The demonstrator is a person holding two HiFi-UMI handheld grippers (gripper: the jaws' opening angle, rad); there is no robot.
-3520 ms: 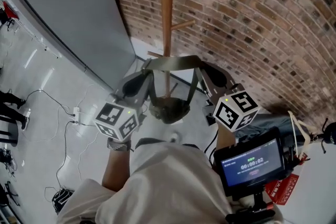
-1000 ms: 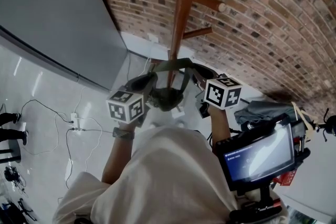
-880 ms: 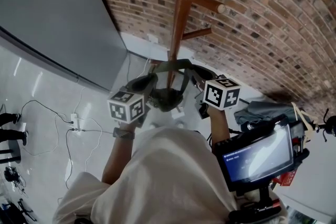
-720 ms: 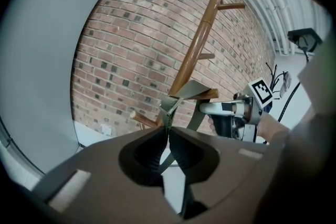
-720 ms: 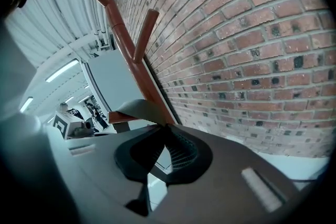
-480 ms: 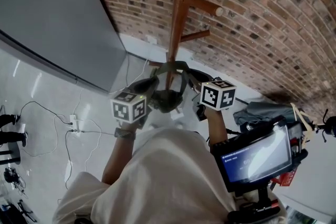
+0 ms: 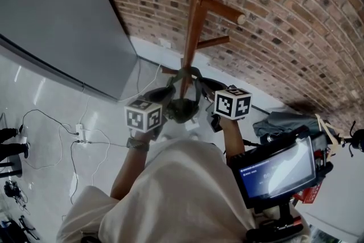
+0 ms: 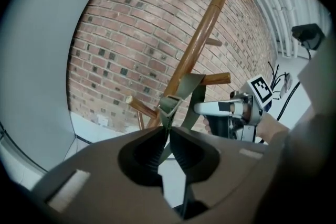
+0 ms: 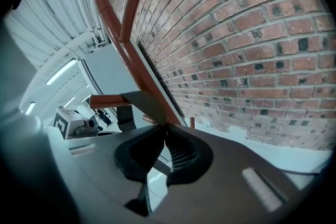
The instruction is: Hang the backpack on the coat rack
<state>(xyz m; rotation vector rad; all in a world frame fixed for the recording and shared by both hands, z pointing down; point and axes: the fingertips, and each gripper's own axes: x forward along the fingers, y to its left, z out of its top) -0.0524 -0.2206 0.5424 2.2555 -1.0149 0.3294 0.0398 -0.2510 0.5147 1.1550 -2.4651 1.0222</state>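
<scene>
A soft olive backpack (image 7: 182,110) hangs low against a wooden coat rack (image 7: 196,14) in front of a brick wall (image 7: 284,25). Its webbing strap (image 8: 186,89) is draped over a peg (image 8: 218,79). The left gripper (image 8: 169,131) and right gripper (image 9: 166,128) each pinch that strap near the peg, and their jaws are opening with the webbing between them. The bag looks light and floppy, so the flat, limp strap seems the surest place to hold.

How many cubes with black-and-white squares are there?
2. The left cube tops the left tongs, the right cube the right tongs. Both tongs are opening, each with the backpack strap between its jaws. I see no others.
</scene>
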